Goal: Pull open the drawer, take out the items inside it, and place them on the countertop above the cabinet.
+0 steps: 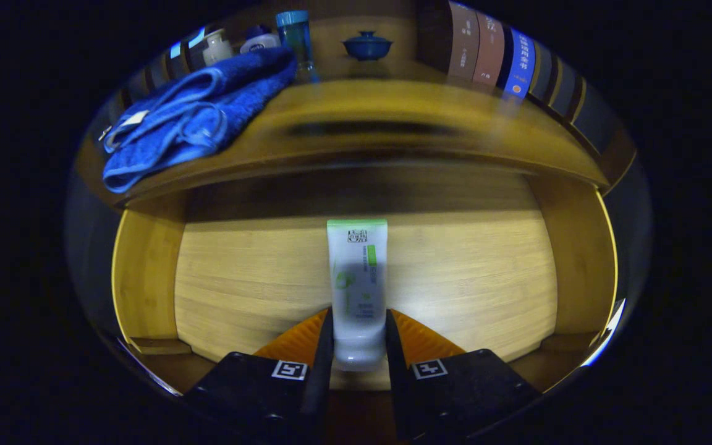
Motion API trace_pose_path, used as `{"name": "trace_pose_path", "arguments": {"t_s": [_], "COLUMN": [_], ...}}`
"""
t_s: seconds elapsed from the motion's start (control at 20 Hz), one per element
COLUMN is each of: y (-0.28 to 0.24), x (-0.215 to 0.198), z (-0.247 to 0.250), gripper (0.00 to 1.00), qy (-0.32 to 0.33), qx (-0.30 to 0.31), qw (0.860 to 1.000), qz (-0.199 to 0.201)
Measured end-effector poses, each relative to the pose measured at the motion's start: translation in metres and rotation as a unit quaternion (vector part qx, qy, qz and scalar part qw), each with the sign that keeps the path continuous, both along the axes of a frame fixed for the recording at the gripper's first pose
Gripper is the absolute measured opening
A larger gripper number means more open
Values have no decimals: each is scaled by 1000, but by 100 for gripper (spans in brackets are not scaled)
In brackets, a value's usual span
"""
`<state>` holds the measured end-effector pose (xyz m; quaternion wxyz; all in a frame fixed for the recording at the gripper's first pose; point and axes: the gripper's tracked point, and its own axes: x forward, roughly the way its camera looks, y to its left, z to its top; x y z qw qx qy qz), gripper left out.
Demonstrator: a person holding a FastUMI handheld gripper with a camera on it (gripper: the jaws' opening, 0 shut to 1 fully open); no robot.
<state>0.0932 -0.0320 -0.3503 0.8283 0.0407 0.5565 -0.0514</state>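
Books point(491, 52) stand at the countertop's back, right of a blue lidded bowl point(366, 46).

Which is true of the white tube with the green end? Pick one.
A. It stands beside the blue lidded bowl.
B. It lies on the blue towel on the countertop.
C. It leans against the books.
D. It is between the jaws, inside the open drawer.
D: the white tube sits between the gripper jaws, which press its sides, over the drawer floor.

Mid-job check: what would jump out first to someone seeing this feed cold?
The white squeeze tube with a green end stands out first, lying in the open wooden drawer with the tongs shut on its cap end. Next comes the crumpled blue towel on the wooden countertop above, beyond the tongs.
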Motion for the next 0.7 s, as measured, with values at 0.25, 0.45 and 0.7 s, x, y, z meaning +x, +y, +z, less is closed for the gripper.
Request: {"name": "trace_pose_path", "arguments": {"t_s": [0.25,0.45,0.7], "y": [1,4,7], "x": [-10,-20,-17], "z": [37,78,138], "gripper": [46,46,46], "qy": [-29,-75,-139], "qx": [12,5,7], "qw": [999,997,990], "qz": [-13,-10,-9]}}
